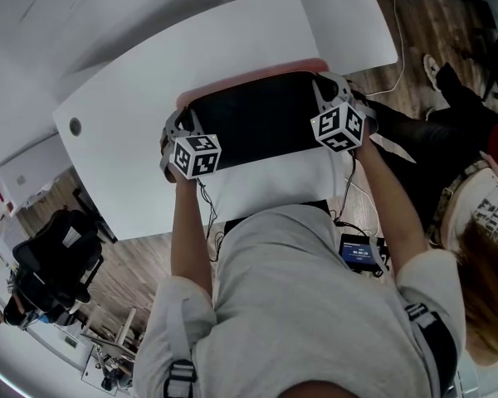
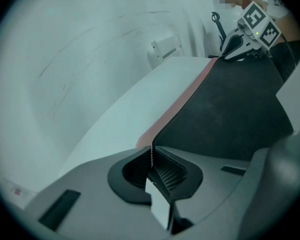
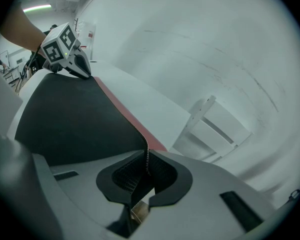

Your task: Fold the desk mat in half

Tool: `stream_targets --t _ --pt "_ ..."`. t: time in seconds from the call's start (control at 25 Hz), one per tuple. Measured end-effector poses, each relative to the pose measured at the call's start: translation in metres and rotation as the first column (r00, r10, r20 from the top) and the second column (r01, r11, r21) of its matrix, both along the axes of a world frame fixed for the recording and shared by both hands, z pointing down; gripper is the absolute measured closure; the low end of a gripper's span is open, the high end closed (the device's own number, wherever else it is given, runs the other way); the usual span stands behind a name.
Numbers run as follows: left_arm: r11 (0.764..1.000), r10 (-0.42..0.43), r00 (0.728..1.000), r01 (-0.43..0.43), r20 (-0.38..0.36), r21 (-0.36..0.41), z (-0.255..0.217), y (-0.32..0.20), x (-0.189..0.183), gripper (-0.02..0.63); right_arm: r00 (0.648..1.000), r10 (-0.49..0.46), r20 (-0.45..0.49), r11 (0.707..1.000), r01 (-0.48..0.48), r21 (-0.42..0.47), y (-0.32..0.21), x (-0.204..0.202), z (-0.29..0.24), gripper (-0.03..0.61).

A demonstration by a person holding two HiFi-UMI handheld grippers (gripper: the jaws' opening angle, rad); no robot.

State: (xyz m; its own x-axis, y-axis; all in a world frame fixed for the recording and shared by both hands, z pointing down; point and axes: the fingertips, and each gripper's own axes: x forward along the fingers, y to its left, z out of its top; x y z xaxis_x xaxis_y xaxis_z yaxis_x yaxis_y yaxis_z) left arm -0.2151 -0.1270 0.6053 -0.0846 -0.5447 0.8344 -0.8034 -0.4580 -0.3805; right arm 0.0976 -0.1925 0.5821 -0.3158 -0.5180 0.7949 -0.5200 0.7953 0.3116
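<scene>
My L gripper [image 2: 152, 158] clamped on left corner of mat [image 1: 257, 116], R gripper [image 3: 146, 160] clamped on right corner, black side up, pink far edge, on table [image 1: 133, 102].

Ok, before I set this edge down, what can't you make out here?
Head view: the black side of the desk mat covers whatever lies under it; only a pink strip shows beyond.
Head view: the person's torso hides the near edge of the table.
Gripper views: the bodies of the left gripper and right gripper hide the mat corners behind the fingers.
</scene>
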Motion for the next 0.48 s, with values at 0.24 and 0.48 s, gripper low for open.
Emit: stream_targets --t 0.24,0.48 --pt "1.0 0.0 1.0 0.0 -0.003 0.005 -0.0001 -0.0037 0.0 0.586 1.0 0.001 -0.003 1.0 -0.001 0.006 -0.0033 0.0003 0.0002 0.526" --pt "1.0 -0.002 1.0 0.002 -0.011 0.005 0.0012 -0.0099 0.0021 0.586 1.0 0.002 -0.002 1.0 -0.002 0.003 -0.0095 0.0023 0.0014 0.526"
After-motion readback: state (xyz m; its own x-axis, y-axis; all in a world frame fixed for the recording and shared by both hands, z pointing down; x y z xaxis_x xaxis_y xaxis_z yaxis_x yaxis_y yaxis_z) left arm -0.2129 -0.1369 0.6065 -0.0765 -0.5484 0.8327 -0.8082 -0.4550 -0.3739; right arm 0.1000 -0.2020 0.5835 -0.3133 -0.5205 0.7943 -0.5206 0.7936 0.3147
